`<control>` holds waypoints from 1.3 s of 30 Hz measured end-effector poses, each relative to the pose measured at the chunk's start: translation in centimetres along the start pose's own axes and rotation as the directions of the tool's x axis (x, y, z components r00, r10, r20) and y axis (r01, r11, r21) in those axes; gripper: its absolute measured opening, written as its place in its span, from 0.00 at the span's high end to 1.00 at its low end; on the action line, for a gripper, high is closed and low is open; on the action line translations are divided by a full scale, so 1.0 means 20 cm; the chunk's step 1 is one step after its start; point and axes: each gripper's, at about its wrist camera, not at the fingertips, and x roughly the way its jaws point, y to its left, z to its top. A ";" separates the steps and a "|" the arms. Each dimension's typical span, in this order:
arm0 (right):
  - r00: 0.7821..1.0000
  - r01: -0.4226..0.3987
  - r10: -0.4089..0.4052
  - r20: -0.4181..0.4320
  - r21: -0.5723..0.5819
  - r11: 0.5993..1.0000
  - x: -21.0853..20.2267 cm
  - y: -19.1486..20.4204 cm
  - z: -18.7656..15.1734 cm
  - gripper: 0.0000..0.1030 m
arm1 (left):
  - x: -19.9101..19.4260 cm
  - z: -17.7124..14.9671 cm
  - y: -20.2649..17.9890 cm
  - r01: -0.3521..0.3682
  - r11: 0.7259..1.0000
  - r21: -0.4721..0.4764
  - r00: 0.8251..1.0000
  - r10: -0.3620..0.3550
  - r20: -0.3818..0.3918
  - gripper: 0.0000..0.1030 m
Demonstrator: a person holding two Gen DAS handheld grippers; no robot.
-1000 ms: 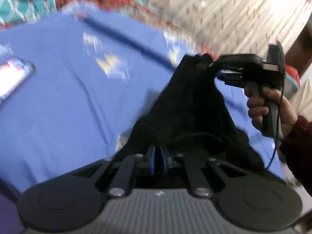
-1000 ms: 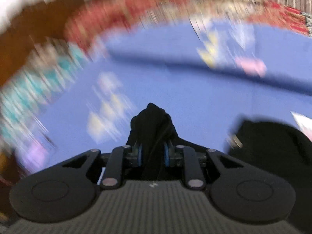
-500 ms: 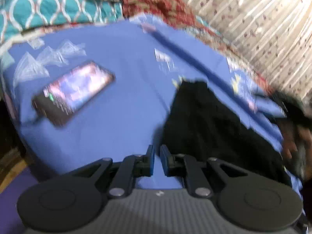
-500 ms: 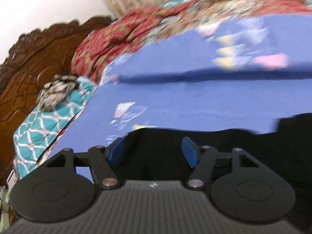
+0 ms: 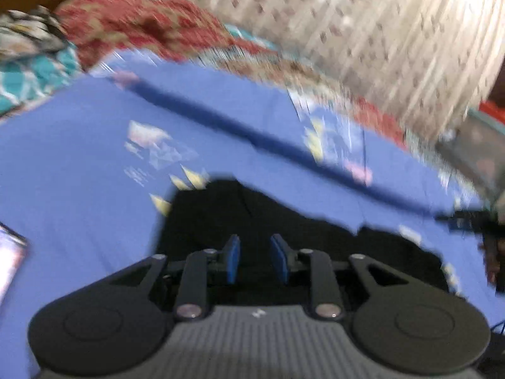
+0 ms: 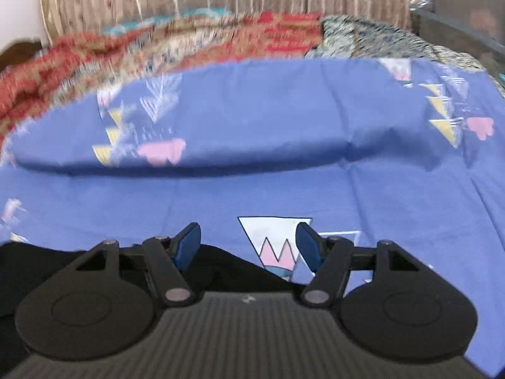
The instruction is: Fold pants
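On the blue patterned bedsheet [image 5: 79, 170], black fabric pants [image 5: 240, 214] lie released; my left claw [image 5: 255, 257] has just been parting, empty; my right claw [image 6: 249, 246] gapes wide, empty.

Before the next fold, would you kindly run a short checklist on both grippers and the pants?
1. Left gripper free of cloth: ok. Its jaws have just been opening, a gap shows between the blue pads, nothing pinched.
2. Right gripper free of cloth: ok. Its jaws have just opened wide, and only the blue bedsheet shows between them.
3. Pants lying on the sheet: ok, a dark heap resting on it.
4. Pants folded flat, edges aligned: cannot tell, the left wrist view is blurred.
5. Phone clear of the pants: ok, apart at the left edge.
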 end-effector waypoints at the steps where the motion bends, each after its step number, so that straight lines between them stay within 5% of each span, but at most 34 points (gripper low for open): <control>1: 1.000 -0.020 0.019 -0.023 -0.017 1.000 0.06 0.02 0.00 0.33 | 0.08 -0.04 -0.03 -0.026 1.000 0.010 0.999 0.026 -0.031 0.78; 4: 0.994 -0.069 0.056 -0.091 -0.141 0.988 0.23 0.17 0.02 0.34 | 0.23 -0.18 -0.06 -0.076 0.997 0.020 0.992 0.078 -0.101 0.79; 7: 0.981 -0.035 -0.022 -0.195 -0.284 0.958 0.42 0.29 -0.03 0.36 | 0.24 -0.29 -0.10 -0.114 0.983 0.145 0.993 0.117 -0.015 0.78; 9: 0.963 -0.033 -0.048 -0.264 -0.293 0.955 0.50 0.26 -0.09 0.52 | 0.23 -0.32 -0.12 -0.130 0.976 0.176 0.991 0.130 0.011 0.78; 10: 0.967 -0.071 0.004 -0.256 -0.252 0.965 0.48 0.23 -0.08 0.84 | 0.23 -0.33 -0.14 -0.140 0.972 0.188 0.990 0.139 0.014 0.78; 11: 0.968 -0.080 0.025 -0.250 -0.213 0.974 0.45 0.21 -0.07 0.95 | 0.24 -0.33 -0.14 -0.146 0.969 0.197 0.989 0.145 0.017 0.77; 15: 0.993 -0.025 0.014 -0.114 -0.099 0.995 0.23 0.07 0.01 0.95 | 0.25 -0.33 -0.16 -0.165 0.959 0.231 0.986 0.163 0.030 0.76; 18: 0.997 0.080 -0.081 0.015 0.032 0.996 0.00 -0.16 0.10 0.96 | 0.23 -0.33 -0.14 -0.157 0.963 0.219 0.988 0.154 0.029 0.76; 21: 0.961 0.224 -0.251 0.113 0.210 0.952 -0.27 -0.47 0.18 0.97 | 0.24 -0.33 -0.14 -0.159 0.962 0.223 0.987 0.156 0.031 0.76; 23: 0.920 0.296 -0.365 0.144 0.357 0.886 -0.46 -0.70 0.17 0.96 | 0.24 -0.33 -0.14 -0.160 0.961 0.225 0.987 0.157 0.031 0.76; 27: 0.867 0.375 -0.493 0.080 0.547 0.748 -0.68 -1.05 0.06 0.92 | 0.24 -0.32 -0.15 -0.169 0.956 0.238 0.986 0.167 0.029 0.76; 29: 0.837 0.433 -0.546 0.027 0.577 0.692 -0.71 -1.15 -0.03 0.79 | 0.24 -0.31 -0.17 -0.170 0.950 0.261 0.985 0.172 0.014 0.69; 31: 0.842 0.439 -0.540 -0.010 0.595 0.673 -0.72 -1.20 -0.12 0.63 | 0.19 -0.27 -0.20 -0.153 0.953 0.263 0.986 0.165 -0.024 0.61; 35: 0.877 0.377 -0.481 0.004 0.615 0.693 -0.76 -1.25 -0.31 0.62 | -0.01 -0.13 -0.25 -0.047 0.968 0.246 0.999 0.043 0.023 0.54; 39: 0.923 0.303 -0.385 -0.002 0.620 0.724 -0.77 -1.23 -0.39 0.62 | -0.02 0.03 -0.29 -0.153 0.895 0.420 0.986 0.113 0.119 0.51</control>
